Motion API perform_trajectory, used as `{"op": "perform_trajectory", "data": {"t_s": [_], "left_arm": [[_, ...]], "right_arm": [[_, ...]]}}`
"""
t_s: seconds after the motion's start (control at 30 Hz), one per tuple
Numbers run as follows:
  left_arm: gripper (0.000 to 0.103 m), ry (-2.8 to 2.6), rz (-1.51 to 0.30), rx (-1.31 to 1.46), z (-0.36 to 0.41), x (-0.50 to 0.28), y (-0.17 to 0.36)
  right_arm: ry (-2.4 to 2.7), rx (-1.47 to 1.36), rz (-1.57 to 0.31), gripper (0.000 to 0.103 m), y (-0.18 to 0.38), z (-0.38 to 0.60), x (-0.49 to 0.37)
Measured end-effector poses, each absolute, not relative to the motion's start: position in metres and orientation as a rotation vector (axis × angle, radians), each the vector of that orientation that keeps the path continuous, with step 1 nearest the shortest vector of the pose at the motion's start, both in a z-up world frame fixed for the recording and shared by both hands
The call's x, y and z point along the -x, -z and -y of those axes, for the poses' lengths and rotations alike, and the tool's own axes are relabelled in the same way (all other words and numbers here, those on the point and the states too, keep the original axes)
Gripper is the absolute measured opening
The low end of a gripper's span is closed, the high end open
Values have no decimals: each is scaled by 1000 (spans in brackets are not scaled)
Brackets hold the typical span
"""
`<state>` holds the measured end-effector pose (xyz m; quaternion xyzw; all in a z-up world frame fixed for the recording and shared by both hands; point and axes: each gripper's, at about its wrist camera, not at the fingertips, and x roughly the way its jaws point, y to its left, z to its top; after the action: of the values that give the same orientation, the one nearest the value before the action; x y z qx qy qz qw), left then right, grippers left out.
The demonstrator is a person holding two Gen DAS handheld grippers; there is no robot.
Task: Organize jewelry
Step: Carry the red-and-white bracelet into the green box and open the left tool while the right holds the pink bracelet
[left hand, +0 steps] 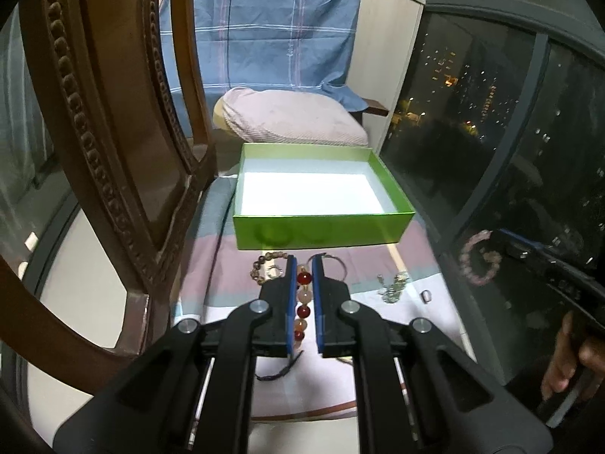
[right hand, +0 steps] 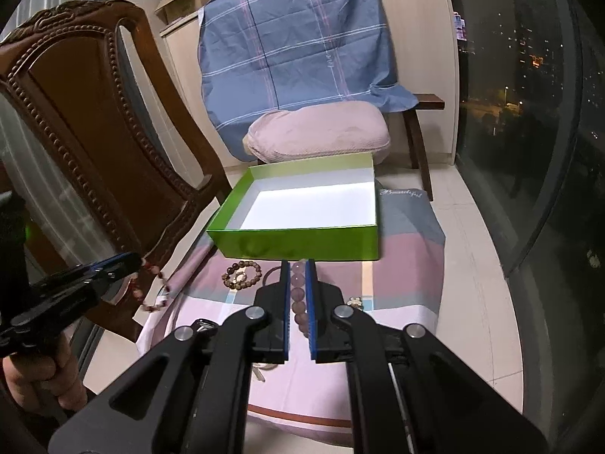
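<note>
An open green box [left hand: 317,232] with a white, empty inside [right hand: 302,244] stands on a striped cloth. My left gripper [left hand: 304,265] is shut on a red and pale bead bracelet [left hand: 303,297], held above the cloth just before the box. My right gripper [right hand: 295,265] is shut on a pink bead bracelet [right hand: 298,295]. A brown bead bracelet [left hand: 264,268] [right hand: 242,274], a metal hoop [left hand: 336,265] and small silver pieces [left hand: 393,287] lie on the cloth in front of the box.
A carved wooden chair [right hand: 87,132] stands close on the left. A pillow [right hand: 317,132] and a blue checked cloth [right hand: 298,49] lie behind the box. A dark glass window [right hand: 529,113] runs along the right.
</note>
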<state>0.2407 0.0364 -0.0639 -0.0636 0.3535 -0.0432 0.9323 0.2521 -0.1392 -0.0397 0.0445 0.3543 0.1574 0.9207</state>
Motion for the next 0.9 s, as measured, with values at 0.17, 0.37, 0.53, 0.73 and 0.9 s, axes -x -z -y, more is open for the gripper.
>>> {"op": "perform_trajectory", "data": {"t_s": [0.17,0.37,0.53,0.73,0.9], "left_arm": [[8,77,-735,135,-38,-244,68],[8,70,-736,132,-37,-243,67],[8,65,-737,126,-37,-243,67],[8,63,-737,127,-39,-244,68],[8,61,-737,123,-38,-246,68]], "right_arm": [[-321,-64,-735,8,44,134,-250],[-320,-56,-753,8,50,131,-254],[-326,-49,-760,8,54,129,-255],[-328,-46,-765,8,56,128,-256],[-334,-47,-778,8,58,128,-258]]}}
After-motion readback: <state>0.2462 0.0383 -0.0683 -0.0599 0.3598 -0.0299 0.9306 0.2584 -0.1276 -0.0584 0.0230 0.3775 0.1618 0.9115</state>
